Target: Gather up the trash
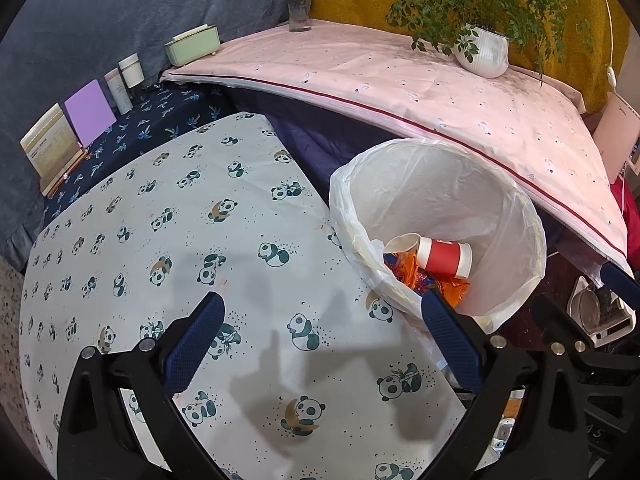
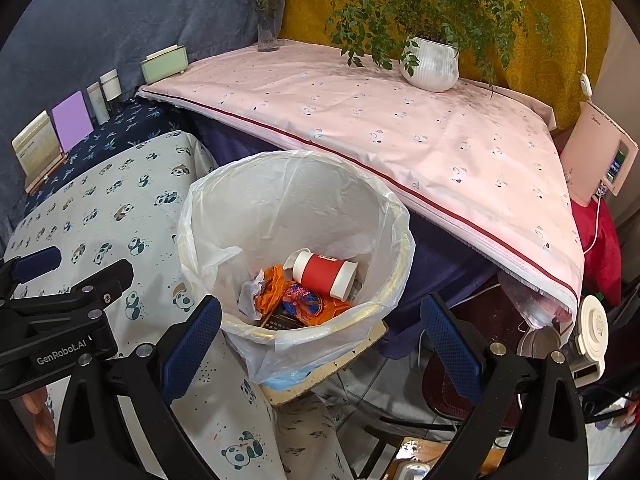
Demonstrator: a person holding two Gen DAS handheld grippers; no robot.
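My right gripper (image 2: 320,344) is hovering spread wide and empty, its fingers straddling the near rim of the trash bin (image 2: 396,236) from above, looking straight down into it. My left gripper (image 1: 326,344) is also gaping with nothing between its fingers, hanging over the panda-print tablecloth (image 1: 160,248) just beside the bin's edge (image 1: 536,236); from the right wrist view I'm seeing it off to the left (image 2: 60,280), apart from the bin. Trash is sitting inside the bag-lined bin: a red-and-white paper cup (image 2: 326,274) lying on its side, orange crumpled wrapper (image 2: 272,284), a blue-red wrapper (image 2: 302,296), some white scrap paper and what looks like a dark flat packet under them. I'm judging the task as done or close to it, since I'm finding no loose trash on the panda cloth or on the pink cloth (image 2: 400,128) in either view; areas outside the frames I can't vouch for. The items on the far surfaces (potted plant (image 2: 430,64), flower vase (image 2: 267,28), green box (image 2: 164,65), bottles, cards) are looking like decor, not trash. Both grippers are tilting downward, side by side, right one centred over the bin, left one over the table.
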